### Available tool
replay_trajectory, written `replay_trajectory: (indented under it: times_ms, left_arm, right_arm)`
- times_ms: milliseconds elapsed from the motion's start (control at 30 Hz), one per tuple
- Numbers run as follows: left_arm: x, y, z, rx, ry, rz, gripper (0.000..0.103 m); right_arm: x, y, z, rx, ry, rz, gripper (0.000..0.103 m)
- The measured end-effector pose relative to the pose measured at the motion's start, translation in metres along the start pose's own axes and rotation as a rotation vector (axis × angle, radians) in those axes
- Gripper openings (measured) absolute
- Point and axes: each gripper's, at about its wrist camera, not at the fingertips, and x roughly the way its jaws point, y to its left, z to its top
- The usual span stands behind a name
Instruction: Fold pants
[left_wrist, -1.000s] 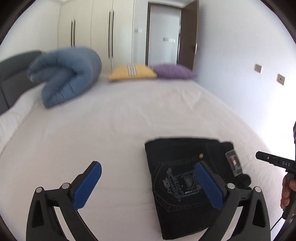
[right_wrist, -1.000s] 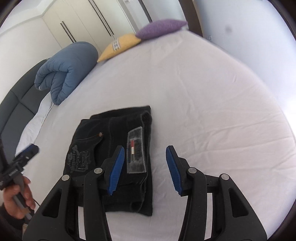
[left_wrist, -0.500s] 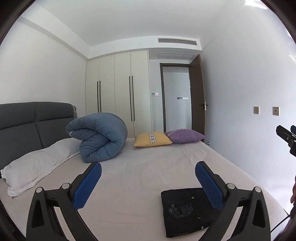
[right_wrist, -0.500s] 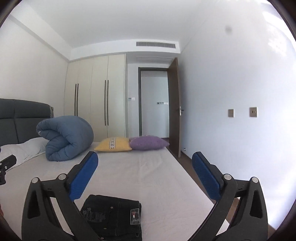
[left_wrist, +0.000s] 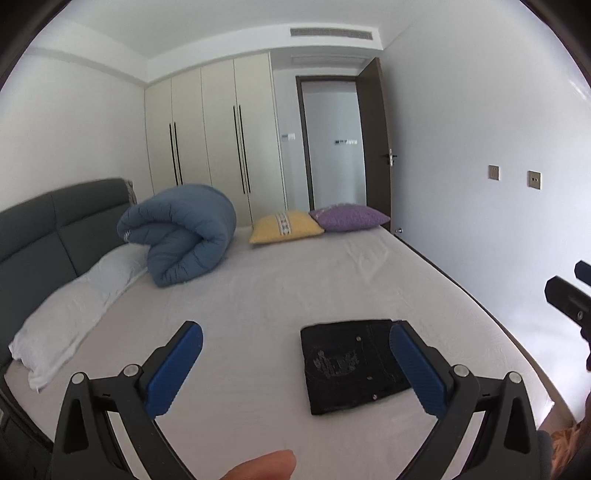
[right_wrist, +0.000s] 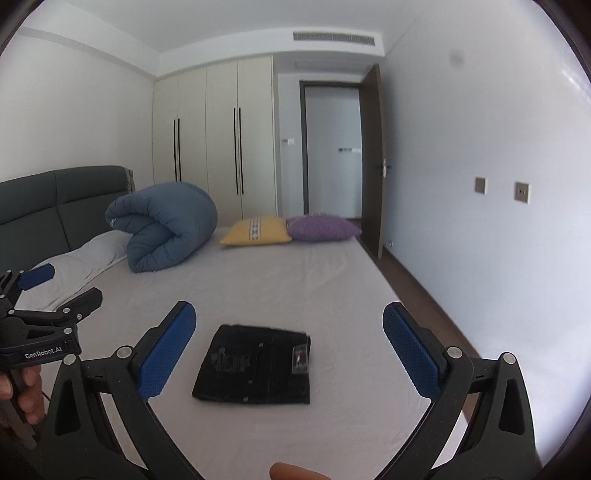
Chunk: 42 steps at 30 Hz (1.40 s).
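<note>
White bed (right_wrist: 295, 280), folded black pants (right_wrist: 255, 365) lying flat, blue duvet (right_wrist: 166, 225), both hand-held grippers released, empty.

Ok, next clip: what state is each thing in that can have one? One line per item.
pants: folded into a compact rectangle, flat on the bed, nothing touching them
left gripper: open, empty
right gripper: open wide, empty
blue duvet: rolled up by the headboard
door: open
wardrobe doors: closed
</note>
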Motion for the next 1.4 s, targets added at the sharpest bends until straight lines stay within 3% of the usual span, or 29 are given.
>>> replay_trajectory:
  times_ms: [200,367,500,733,1400]
  left_arm:
    - [0.026,-0.005,-0.036,-0.063,0.178,-0.029,0.103]
    - [0.031,-0.004,-0.048,-0.076,0.217,-0.011,0.103]
    - [0.038,0.000,-0.053,-0.095,0.251,-0.014,0.103]
    - [0.046,0.005,-0.060,-0.102,0.277,-0.004,0.103]
    - [0.062,0.018,-0.075,-0.142,0.330,0.000,0.103]
  right_arm:
    - [0.017,0.009,-0.026,0.040,0.122,0.003,0.103]
    - [0.053,-0.011,-0.034,0.181,0.232,0.026,0.103]
    - [0.077,-0.023,-0.043,0.203,0.290,-0.018,0.103]
    - [0.104,-0.018,-0.050,0.162,0.325,-0.039,0.103]
    - [0.128,0.016,-0.051,0.071,0.360,0.000,0.103]
